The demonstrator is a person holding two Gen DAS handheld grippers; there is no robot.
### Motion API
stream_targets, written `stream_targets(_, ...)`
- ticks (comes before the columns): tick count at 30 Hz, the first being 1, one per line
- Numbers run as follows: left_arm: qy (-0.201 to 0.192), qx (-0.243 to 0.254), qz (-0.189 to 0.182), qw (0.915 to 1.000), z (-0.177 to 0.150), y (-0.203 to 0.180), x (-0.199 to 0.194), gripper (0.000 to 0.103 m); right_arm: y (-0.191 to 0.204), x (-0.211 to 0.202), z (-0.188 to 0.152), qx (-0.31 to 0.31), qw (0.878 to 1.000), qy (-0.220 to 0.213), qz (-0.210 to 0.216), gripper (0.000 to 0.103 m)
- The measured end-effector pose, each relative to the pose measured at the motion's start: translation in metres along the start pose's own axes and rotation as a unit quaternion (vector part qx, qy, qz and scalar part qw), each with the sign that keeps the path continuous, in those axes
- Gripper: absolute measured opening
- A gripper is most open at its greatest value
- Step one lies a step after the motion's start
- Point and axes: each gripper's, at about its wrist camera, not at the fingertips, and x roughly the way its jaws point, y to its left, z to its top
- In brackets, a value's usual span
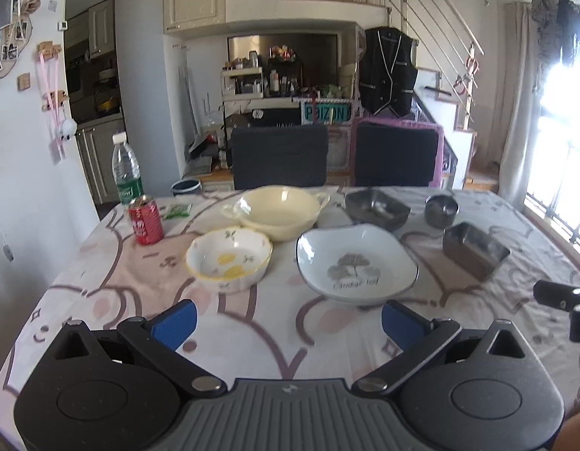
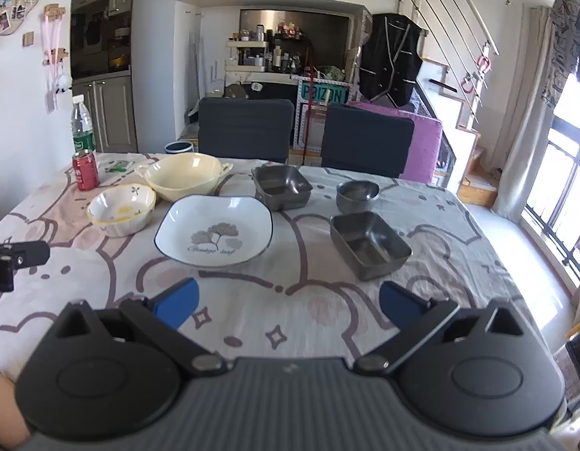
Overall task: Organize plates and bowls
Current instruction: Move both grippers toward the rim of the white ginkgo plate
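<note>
On the patterned tablecloth stand a white square plate with a leaf print (image 1: 355,261) (image 2: 215,235), a fluted lemon-print bowl (image 1: 229,259) (image 2: 121,209), a cream two-handled bowl (image 1: 277,210) (image 2: 183,176), two square metal bowls (image 1: 376,208) (image 1: 474,250) (image 2: 281,186) (image 2: 369,244) and a small round metal bowl (image 1: 441,208) (image 2: 357,195). My left gripper (image 1: 288,321) is open and empty, just short of the plate. My right gripper (image 2: 288,306) is open and empty, short of the plate and the near metal bowl.
A red can (image 1: 145,219) (image 2: 86,174) and a water bottle (image 1: 126,169) (image 2: 82,124) stand at the table's far left. Two dark chairs (image 1: 280,158) (image 2: 367,146) stand behind the table. A window is on the right.
</note>
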Motion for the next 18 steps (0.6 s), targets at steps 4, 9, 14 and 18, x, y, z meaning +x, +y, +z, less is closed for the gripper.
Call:
stream_targets(4, -0.019, -0.003, 0.0, 0.9998, 0.023, -0.002, 0.009, 0.103, -0.004, 0.008, 0.019, -0.012, 1.0, -0.011, 0.008, 0.103)
stream_targets(9, -0.028, 0.004, -0.002, 0.9996, 0.055, -0.005, 0.03, 0.103, -0.013, 0.025, 0.051, -0.013, 0.999, -0.04, 0.013, 0.103)
stream_targets(14, -0.037, 0.018, 0.007, 0.9991, 0.083, -0.009, 0.056, 0.103, -0.023, 0.051, 0.085, -0.001, 0.998, -0.054, 0.022, 0.103)
stream_targets(18, -0.037, 0.02, 0.01, 0.9991, 0.098, -0.009, 0.084, 0.103, -0.027, 0.078, 0.106, 0.0, 0.998, -0.062, 0.028, 0.103)
